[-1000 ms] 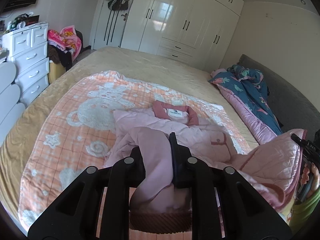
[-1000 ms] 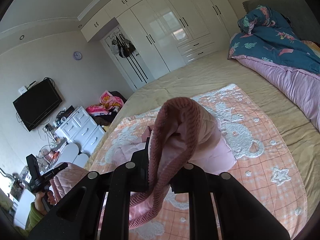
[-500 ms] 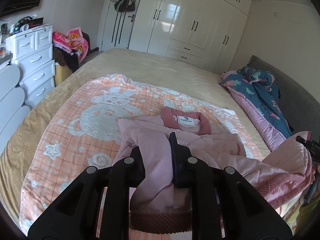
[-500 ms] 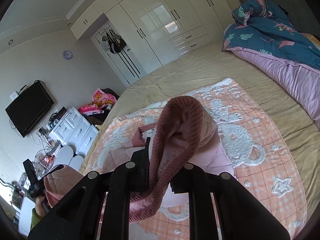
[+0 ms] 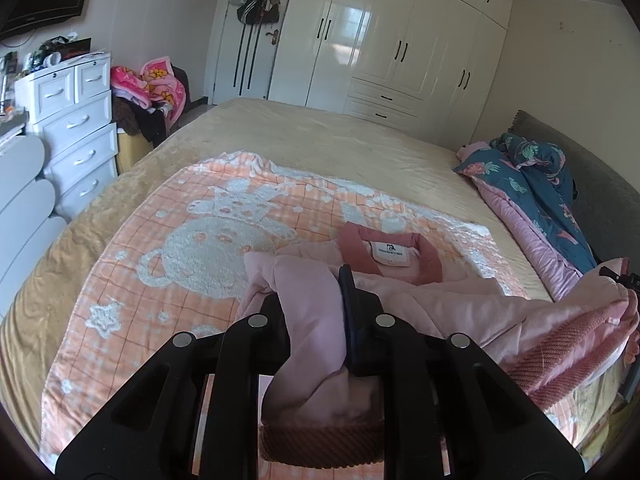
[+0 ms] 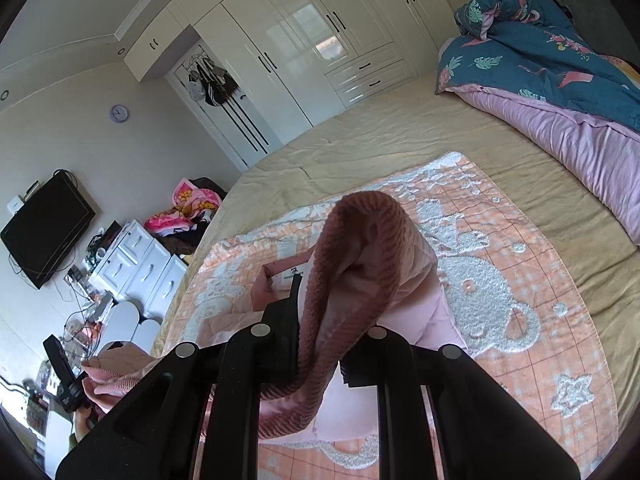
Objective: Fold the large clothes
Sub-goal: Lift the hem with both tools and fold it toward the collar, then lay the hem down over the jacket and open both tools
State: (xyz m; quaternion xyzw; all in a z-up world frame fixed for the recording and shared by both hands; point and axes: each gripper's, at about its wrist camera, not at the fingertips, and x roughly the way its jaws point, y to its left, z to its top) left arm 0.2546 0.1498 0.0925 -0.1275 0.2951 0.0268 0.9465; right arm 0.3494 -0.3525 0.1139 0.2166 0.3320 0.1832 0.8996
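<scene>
Left wrist: both grippers' fingers clamp, apparently, the pink jacket's ribbed hem.

Both cameras ride on the grippers, low over the near edge of the blanket, and look forward and somewhat down across it toward the wardrobe. The left view sits level; its own gripper fills the bottom, close to the lens. The right view is rolled, so the wardrobe leans, with its gripper likewise close. Both share the blanket, jacket, wardrobe, drawers and quilt. Each sees the other gripper at its edge.
</scene>
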